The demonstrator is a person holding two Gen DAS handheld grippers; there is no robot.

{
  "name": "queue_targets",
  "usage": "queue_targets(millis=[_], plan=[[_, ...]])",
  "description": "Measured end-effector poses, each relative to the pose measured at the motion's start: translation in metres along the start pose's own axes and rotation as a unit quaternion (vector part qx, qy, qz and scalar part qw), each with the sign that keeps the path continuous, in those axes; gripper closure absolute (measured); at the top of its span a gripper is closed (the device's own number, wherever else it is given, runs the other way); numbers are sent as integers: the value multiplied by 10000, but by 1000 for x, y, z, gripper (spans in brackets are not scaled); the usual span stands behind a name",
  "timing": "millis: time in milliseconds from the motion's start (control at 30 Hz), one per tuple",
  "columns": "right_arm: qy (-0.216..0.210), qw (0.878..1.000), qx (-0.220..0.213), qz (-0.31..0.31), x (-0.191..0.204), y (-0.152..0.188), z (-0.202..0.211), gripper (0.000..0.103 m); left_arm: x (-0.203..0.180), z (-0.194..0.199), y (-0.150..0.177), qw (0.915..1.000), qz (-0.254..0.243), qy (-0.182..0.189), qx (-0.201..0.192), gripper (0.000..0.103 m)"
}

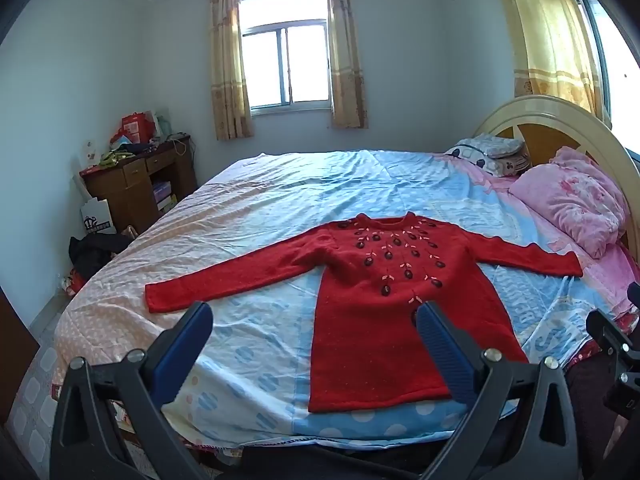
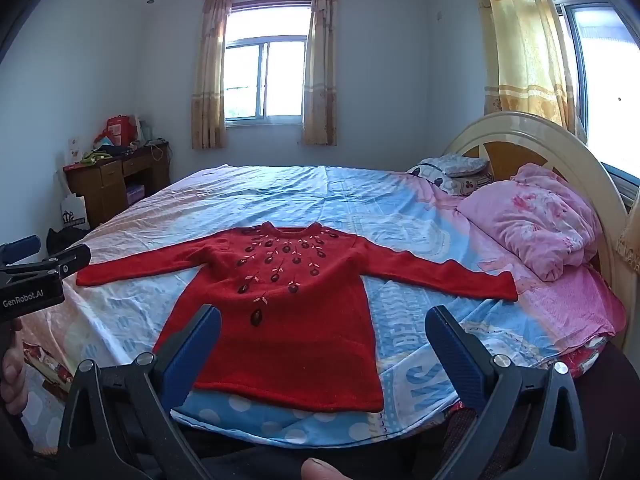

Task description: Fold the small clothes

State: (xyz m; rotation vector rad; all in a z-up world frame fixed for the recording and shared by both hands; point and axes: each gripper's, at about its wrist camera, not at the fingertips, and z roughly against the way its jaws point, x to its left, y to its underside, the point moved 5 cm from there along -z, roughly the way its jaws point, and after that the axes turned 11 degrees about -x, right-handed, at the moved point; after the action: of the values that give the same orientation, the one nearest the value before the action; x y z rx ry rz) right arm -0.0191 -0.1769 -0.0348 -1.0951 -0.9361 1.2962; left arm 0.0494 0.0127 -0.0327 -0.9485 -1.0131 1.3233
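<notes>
A small red knitted sweater [image 1: 376,304] [image 2: 288,320] with dark embroidered flowers lies flat on the bed, front up, both sleeves spread sideways and the hem toward me. My left gripper [image 1: 316,320] hovers open above the near edge of the bed, level with the sweater's left side, nothing between its blue fingers. My right gripper [image 2: 324,324] is open too, held above the hem and the right part of the body, touching nothing. The left gripper's black body [image 2: 32,276] shows at the left edge of the right wrist view.
The bed sheet [image 1: 280,200] is blue, white and peach. A pink quilt [image 1: 576,200] and pillows [image 1: 488,152] lie by the cream headboard [image 2: 532,136] on the right. A wooden desk [image 1: 136,180] with clutter stands at the far left wall. A hand [image 2: 14,380] shows low left.
</notes>
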Motion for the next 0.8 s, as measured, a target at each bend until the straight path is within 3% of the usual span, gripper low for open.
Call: queue_targets(millis=[800], plan=[[9,10000,37,-37,-5,5,-4,1,3,-4,0,9999,40,-18,107,0]])
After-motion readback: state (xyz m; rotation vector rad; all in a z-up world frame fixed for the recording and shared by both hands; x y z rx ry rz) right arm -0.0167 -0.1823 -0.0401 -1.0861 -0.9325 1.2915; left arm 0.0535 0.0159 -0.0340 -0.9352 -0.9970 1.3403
